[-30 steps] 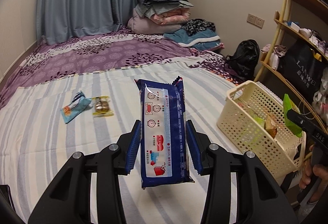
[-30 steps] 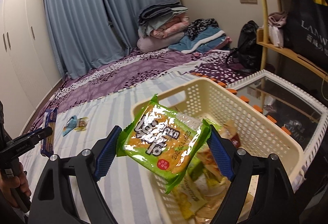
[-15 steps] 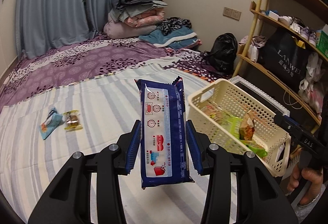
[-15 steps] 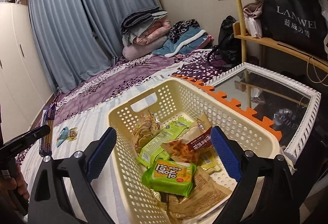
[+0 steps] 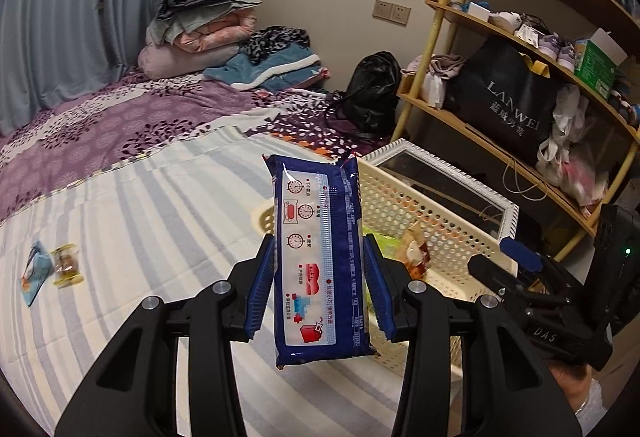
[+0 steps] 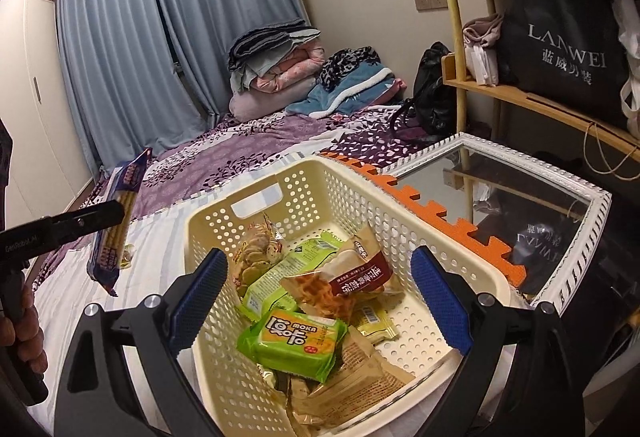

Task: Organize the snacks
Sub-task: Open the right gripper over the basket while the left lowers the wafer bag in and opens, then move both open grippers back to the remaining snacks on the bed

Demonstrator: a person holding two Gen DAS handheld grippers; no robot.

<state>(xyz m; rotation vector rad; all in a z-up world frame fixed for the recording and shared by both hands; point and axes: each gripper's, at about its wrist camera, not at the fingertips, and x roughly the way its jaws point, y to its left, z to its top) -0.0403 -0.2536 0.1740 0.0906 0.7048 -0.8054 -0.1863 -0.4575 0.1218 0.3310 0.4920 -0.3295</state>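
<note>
Green packet [image 6: 292, 343] dropped — below open jaws

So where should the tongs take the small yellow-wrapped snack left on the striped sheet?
Across the narrow middle of the yellow-wrapped snack, coming from above. It lies flat on the striped sheet, and the light-blue packet sits close beside it, so a sideways approach would likely nudge that.

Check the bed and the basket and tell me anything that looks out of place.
Two small snacks lie loose on the striped bedsheet, away from the cream basket that holds the other packets. Inside the basket the packets sit in a jumbled heap, the green packet on top. Nothing looks spilled or torn.
</note>
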